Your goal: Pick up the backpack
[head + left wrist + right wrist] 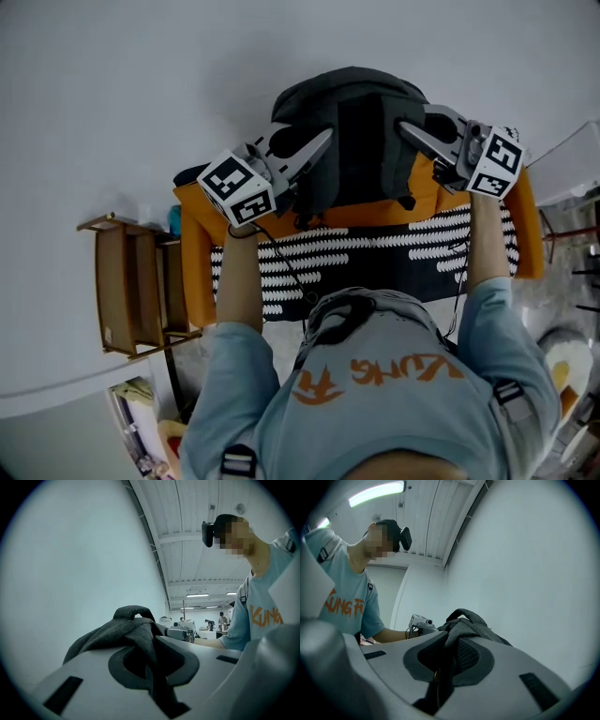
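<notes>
The dark grey backpack [361,136] hangs in the air between my two grippers, above an orange-edged mat [197,253]. My left gripper [322,141] is shut on the fabric of the bag's left side. My right gripper [407,127] is shut on its right side. In the left gripper view a fold of grey fabric [129,632] is pinched between the jaws of the left gripper [151,670], with the bag's top handle showing above. The right gripper view shows the right gripper [444,667] closed on the backpack's fabric and mesh [469,625].
The mat has a black and white patterned middle [375,253]. A wooden rack [131,286] stands to its left, and a plain white wall [141,84] lies behind the bag. Clutter and a wire stand [572,262] are at the right. The person wears a light blue T-shirt [375,403].
</notes>
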A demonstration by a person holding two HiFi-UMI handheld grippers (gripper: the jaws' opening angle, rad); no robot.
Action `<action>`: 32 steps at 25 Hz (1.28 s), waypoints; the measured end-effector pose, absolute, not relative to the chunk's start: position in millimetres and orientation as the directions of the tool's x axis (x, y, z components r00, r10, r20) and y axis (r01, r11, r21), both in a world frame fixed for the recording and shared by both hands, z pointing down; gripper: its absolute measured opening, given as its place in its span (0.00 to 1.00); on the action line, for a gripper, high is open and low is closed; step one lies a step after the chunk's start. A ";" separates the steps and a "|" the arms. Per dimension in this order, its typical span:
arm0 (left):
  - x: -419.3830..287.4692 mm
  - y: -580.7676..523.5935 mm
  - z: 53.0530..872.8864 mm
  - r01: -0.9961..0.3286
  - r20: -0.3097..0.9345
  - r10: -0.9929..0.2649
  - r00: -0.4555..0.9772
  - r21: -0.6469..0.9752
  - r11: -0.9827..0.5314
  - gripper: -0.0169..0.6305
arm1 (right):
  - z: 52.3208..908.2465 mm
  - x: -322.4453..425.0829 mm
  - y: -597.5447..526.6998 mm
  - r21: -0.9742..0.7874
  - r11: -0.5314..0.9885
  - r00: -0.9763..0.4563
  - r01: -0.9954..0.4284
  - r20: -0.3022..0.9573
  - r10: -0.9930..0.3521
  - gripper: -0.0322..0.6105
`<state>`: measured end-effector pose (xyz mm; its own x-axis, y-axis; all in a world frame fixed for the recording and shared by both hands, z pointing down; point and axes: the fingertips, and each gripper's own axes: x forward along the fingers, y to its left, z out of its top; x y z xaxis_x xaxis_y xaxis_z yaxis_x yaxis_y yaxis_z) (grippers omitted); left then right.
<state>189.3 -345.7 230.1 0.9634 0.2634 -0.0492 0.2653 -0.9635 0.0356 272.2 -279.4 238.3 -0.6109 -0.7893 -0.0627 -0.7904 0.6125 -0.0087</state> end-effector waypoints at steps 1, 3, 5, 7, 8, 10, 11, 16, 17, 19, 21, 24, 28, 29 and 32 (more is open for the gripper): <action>188.7 -345.3 230.4 0.265 -0.048 0.263 0.964 0.035 -0.964 0.10 | 238.6 271.5 -279.4 -0.007 0.612 -0.610 -0.791 -0.063 -0.790 0.10; 187.1 -345.8 231.0 0.263 -0.046 0.261 0.964 0.036 -0.964 0.09 | 239.4 269.9 -279.8 -0.006 0.613 -0.612 -0.790 -0.067 -0.788 0.10; 187.2 -346.1 231.2 0.261 -0.048 0.260 0.965 0.036 -0.965 0.09 | 239.2 270.0 -280.1 -0.004 0.617 -0.615 -0.787 -0.069 -0.785 0.10; 187.5 -345.7 231.9 0.261 -0.050 0.259 0.965 0.037 -0.965 0.10 | 239.2 270.5 -279.5 -0.002 0.620 -0.618 -0.785 -0.067 -0.783 0.10; 187.5 -345.6 231.9 0.260 -0.051 0.258 0.965 0.037 -0.965 0.09 | 239.2 270.5 -279.4 -0.001 0.620 -0.619 -0.784 -0.066 -0.783 0.10; 187.9 -345.3 230.7 0.258 -0.051 0.256 0.965 0.036 -0.966 0.09 | 238.8 270.7 -279.2 0.001 0.621 -0.619 -0.784 -0.066 -0.782 0.10; 188.2 -345.2 230.1 0.257 -0.051 0.255 0.965 0.034 -0.966 0.10 | 238.6 270.9 -279.2 0.001 0.620 -0.619 -0.784 -0.067 -0.783 0.10; 188.7 -345.4 230.1 0.256 -0.040 0.255 0.966 0.025 -0.966 0.09 | 239.9 271.3 -279.1 -0.010 0.621 -0.618 -0.784 -0.074 -0.782 0.10; 188.8 -345.4 230.2 0.255 -0.040 0.254 0.966 0.026 -0.967 0.10 | 240.1 271.5 -279.0 -0.010 0.621 -0.618 -0.784 -0.075 -0.782 0.10; 188.7 -345.5 230.3 0.254 -0.040 0.253 0.967 0.028 -0.967 0.09 | 240.1 271.4 -279.3 -0.010 0.622 -0.619 -0.783 -0.074 -0.782 0.10; 188.5 -345.7 230.7 0.252 -0.038 0.251 0.967 0.028 -0.967 0.09 | 240.4 271.2 -279.7 -0.011 0.623 -0.621 -0.782 -0.071 -0.781 0.10; 188.9 -345.7 230.6 0.250 -0.038 0.249 0.968 0.033 -0.968 0.09 | 240.3 271.8 -280.1 -0.011 0.625 -0.623 -0.781 -0.068 -0.780 0.10; 188.4 -345.2 231.1 0.250 -0.035 0.248 0.968 0.036 -0.968 0.09 | 240.0 271.5 -279.5 -0.014 0.625 -0.623 -0.781 -0.068 -0.780 0.10; 188.3 -345.4 231.5 0.250 -0.033 0.249 0.968 0.034 -0.968 0.09 | 239.9 271.4 -279.6 -0.016 0.625 -0.622 -0.781 -0.069 -0.780 0.10; 188.4 -347.1 232.5 0.250 -0.028 0.249 0.968 0.030 -0.968 0.09 | 239.6 271.4 -280.6 -0.019 0.625 -0.622 -0.781 -0.070 -0.780 0.10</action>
